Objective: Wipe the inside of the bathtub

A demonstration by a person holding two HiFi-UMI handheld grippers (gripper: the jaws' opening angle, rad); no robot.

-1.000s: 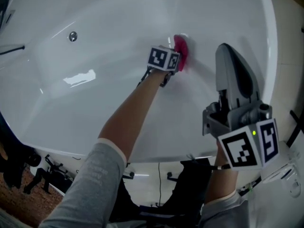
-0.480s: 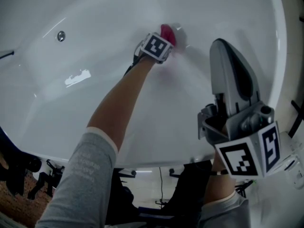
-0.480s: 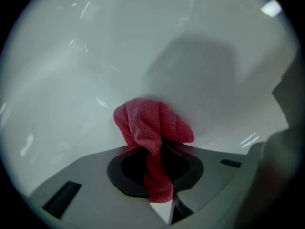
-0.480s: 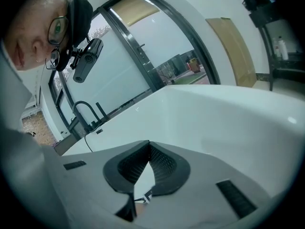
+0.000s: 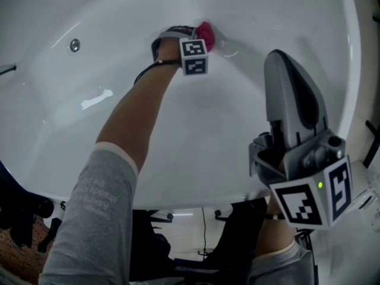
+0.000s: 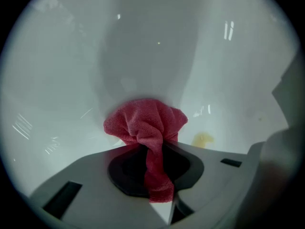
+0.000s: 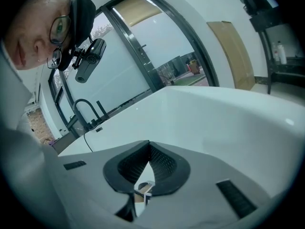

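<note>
While my left arm reaches deep into the white glossy bathtub, my left tongs are clenched on a crumpled pink terry cloth. One strip of the cloth runs back between the dark pads, and the bunched part bulges out past the tips, against the tub's inner surface. In the left gripper view a small yellowish smudge lies on the white just to the right of the cloth, apart from it. From my head view the cloth sits high on the far wall, with the black-and-white marker cube just below it. A round metal fitting is set in the wall well to the left.

My right tongs are near me, above the tub's near rim and well away from the cloth. Their tips are pressed together with nothing gripped. A small green light glows on their marker cube.

As for writing, the cubes carry only square patterns, no letters. My grey sleeve bears pale print, too faint to read. In the right gripper view a dark curved tap stands at the tub's far edge before tall glass panes.
</note>
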